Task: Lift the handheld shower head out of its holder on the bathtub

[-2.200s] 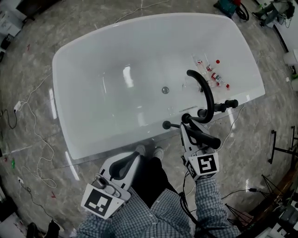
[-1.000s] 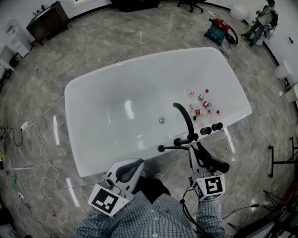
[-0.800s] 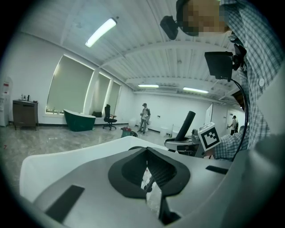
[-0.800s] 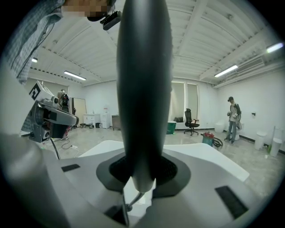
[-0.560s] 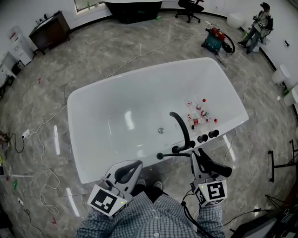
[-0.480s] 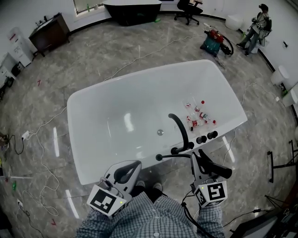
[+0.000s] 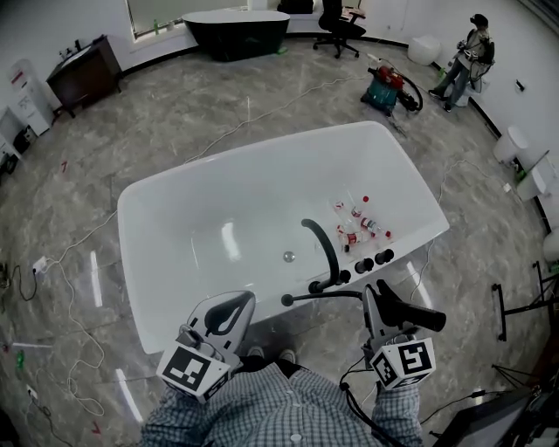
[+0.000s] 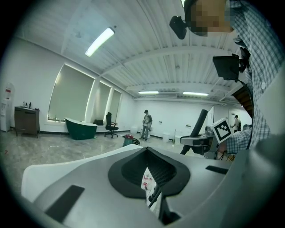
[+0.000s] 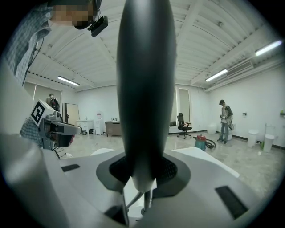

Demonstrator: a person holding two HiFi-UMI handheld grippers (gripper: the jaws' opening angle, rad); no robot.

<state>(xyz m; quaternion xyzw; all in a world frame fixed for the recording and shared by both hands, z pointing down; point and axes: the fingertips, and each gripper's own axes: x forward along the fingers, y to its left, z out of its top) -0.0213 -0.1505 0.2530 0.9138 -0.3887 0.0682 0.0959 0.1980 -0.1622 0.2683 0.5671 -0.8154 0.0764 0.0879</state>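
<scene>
The white bathtub (image 7: 131, 253) lies below me, with a black curved faucet (image 7: 323, 244) and two black knobs (image 7: 374, 259) on its near rim. My right gripper (image 7: 378, 295) is shut on the black handheld shower head (image 7: 417, 314), holding it above the near side of the tub. A thin black line runs left from the shower head to a small knob (image 7: 286, 299). In the right gripper view the shower head (image 9: 143, 89) stands upright between the jaws of the right gripper (image 9: 141, 178). My left gripper (image 7: 242, 301) hangs nearby, shut and empty. Through the narrow slit in the left gripper (image 8: 149, 171) only the tub shows.
Several small bottles (image 7: 354, 227) lie inside the tub near the faucet. Cables (image 7: 79, 236) trail over the marble floor at the left. A black stand (image 7: 515, 306) is at the right. Far back are a dark tub (image 7: 236, 26), a vacuum (image 7: 389, 92) and a person (image 7: 463, 57).
Both grippers have risen, the right one more, carrying the shower head up and away from the tub's rim. The tub now looks smaller and farther below.
</scene>
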